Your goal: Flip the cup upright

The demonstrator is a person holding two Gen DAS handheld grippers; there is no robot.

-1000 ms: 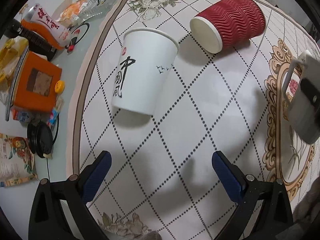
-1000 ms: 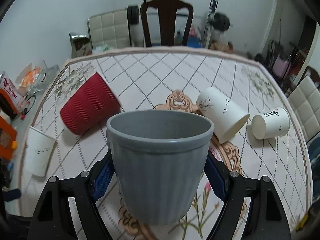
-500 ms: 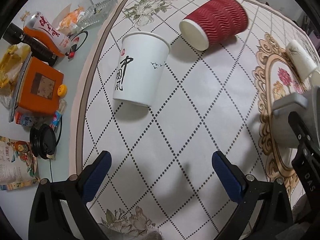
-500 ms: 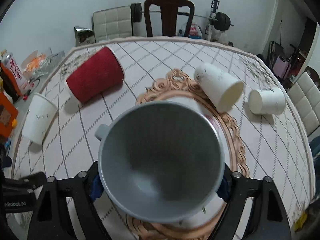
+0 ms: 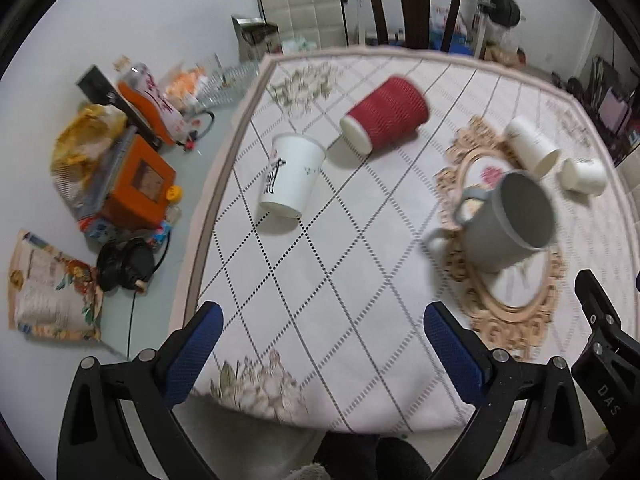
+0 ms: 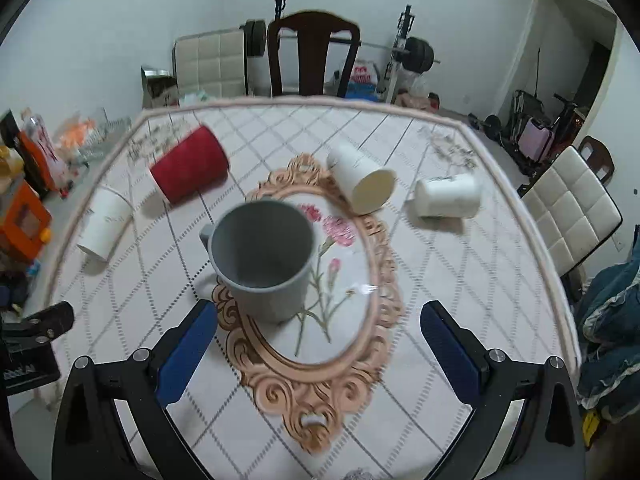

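Observation:
A grey mug (image 6: 262, 258) with a handle on its left stands upright on the ornate oval placemat (image 6: 332, 376) in the right wrist view, mouth up. It also shows in the left wrist view (image 5: 508, 220). My right gripper (image 6: 320, 356) is open and empty, pulled back behind the mug, with the mug beyond its left finger. My left gripper (image 5: 324, 356) is open and empty near the table's front edge, left of the mug.
A red ribbed cup (image 6: 188, 164) and three white paper cups (image 6: 105, 224) (image 6: 362, 178) (image 6: 448, 200) lie on their sides. Boxes, bags and headphones (image 5: 124, 264) clutter the table's left side. Chairs stand at the back (image 6: 314, 56) and right (image 6: 572, 216).
The right gripper has opened, let go of the grey mug and drawn back; the mug now stands on the placemat. The left gripper has pulled back and tilted up.

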